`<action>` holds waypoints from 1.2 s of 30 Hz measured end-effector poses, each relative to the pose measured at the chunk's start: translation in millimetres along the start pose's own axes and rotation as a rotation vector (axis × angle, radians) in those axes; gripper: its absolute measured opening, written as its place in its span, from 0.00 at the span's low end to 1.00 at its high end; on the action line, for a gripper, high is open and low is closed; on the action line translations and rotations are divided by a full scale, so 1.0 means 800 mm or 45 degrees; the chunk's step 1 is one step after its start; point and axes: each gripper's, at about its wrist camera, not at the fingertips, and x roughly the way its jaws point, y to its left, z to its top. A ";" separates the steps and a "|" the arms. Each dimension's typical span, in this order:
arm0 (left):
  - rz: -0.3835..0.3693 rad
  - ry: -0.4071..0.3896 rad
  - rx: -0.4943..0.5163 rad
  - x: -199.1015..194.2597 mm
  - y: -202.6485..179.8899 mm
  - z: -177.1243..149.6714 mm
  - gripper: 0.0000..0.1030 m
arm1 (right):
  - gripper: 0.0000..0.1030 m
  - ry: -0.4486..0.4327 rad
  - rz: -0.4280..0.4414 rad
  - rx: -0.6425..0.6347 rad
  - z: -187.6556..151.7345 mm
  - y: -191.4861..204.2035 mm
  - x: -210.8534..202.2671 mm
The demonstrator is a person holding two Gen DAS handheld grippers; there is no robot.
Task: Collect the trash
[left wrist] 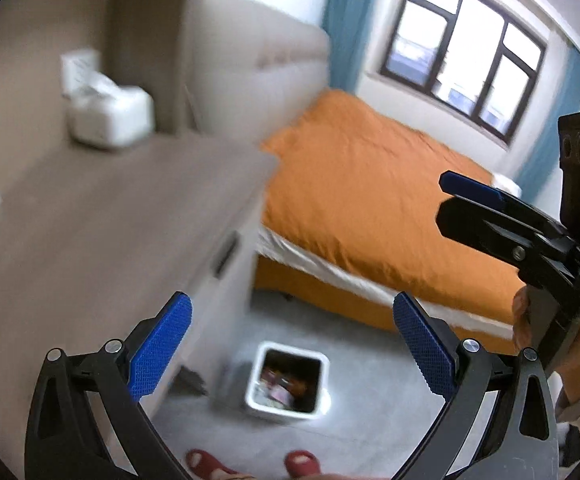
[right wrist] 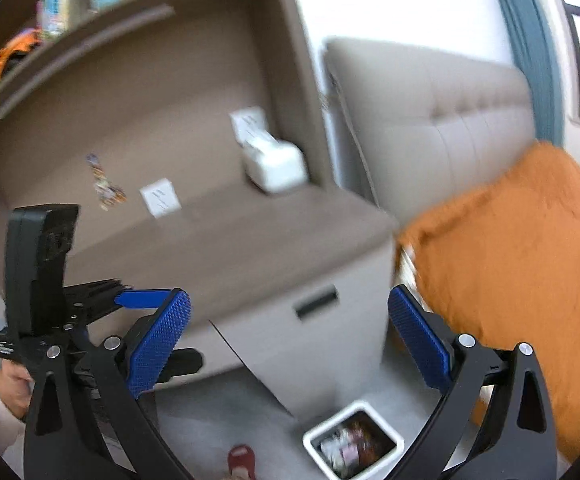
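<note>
A white square trash bin [left wrist: 287, 382] stands on the grey floor beside the desk, with wrappers and paper trash inside; it also shows in the right wrist view [right wrist: 353, 444]. My left gripper [left wrist: 292, 350] is open and empty, held high above the bin. My right gripper [right wrist: 290, 342] is open and empty, above the floor in front of the desk drawer. The right gripper also shows at the right edge of the left wrist view [left wrist: 466, 204]. The left gripper shows at the left of the right wrist view [right wrist: 141, 298].
A brown desk [left wrist: 101, 216] carries a white box-like device [left wrist: 107, 116] at its back. White wall sockets [right wrist: 161, 197] and a small colourful item [right wrist: 105, 184] sit on the desk's back panel. An orange-covered bed [left wrist: 370, 200] stands right of the desk. Red slippers [left wrist: 298, 462] are on the floor.
</note>
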 end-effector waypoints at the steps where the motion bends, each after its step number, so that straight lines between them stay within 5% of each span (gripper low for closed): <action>1: 0.033 -0.040 -0.025 -0.025 0.005 0.003 0.95 | 0.96 -0.016 0.032 -0.016 0.012 0.012 0.000; 12: 0.257 -0.182 -0.100 -0.179 0.086 0.010 0.95 | 0.96 -0.122 0.201 -0.228 0.073 0.159 0.028; 22: 0.489 -0.253 -0.137 -0.280 0.219 0.007 0.95 | 0.96 -0.196 0.164 -0.267 0.102 0.293 0.082; 36: 0.541 -0.294 -0.152 -0.342 0.308 0.000 0.95 | 0.96 -0.192 0.140 -0.281 0.121 0.397 0.127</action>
